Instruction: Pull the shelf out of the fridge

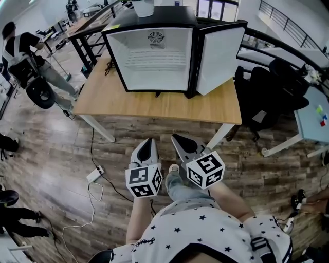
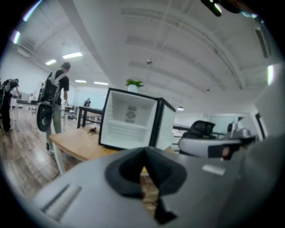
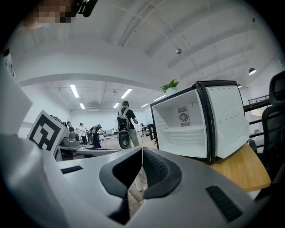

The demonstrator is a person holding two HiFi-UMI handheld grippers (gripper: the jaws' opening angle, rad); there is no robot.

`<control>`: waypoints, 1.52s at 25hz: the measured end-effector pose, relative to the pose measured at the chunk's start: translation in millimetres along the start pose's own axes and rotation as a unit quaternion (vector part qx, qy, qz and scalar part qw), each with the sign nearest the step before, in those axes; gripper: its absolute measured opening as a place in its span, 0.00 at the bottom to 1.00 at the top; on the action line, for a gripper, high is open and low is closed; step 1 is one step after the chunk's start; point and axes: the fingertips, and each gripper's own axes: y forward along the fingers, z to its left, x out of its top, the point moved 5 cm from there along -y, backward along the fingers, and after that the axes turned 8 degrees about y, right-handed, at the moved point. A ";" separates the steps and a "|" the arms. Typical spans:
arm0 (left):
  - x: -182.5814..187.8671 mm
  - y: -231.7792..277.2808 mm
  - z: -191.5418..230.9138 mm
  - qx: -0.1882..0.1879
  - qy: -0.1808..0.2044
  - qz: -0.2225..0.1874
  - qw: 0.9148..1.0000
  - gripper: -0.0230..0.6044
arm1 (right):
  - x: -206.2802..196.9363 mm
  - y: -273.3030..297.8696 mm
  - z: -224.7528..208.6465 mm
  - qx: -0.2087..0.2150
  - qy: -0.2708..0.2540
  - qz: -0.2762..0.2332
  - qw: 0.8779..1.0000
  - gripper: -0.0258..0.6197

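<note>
Two grippers, left (image 1: 148,141) and right (image 1: 176,137), hang side by side short of the table (image 1: 169,107), both with jaws pressed together on nothing. One fridge (image 1: 154,23) stands there, door (image 1: 221,59) open, with one wire shelf (image 1: 154,60) inside.

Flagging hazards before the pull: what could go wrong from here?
The left gripper and right gripper are shut; they must open before taking the shelf. A hard pull could drag the fridge along the table and topple the pot on top. The cable on the floor could trip the person.
</note>
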 end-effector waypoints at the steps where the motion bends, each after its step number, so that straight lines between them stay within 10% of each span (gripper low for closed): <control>1: 1.3 6.7 4.6 0.000 -0.001 0.001 1.000 0.05 | 1.9 6.6 -3.6 0.000 0.000 0.001 1.000 0.07; 38: 62.0 234.0 107.2 -0.016 -0.049 0.007 0.999 0.05 | 91.2 196.9 -146.0 -0.018 -0.011 -0.008 1.000 0.07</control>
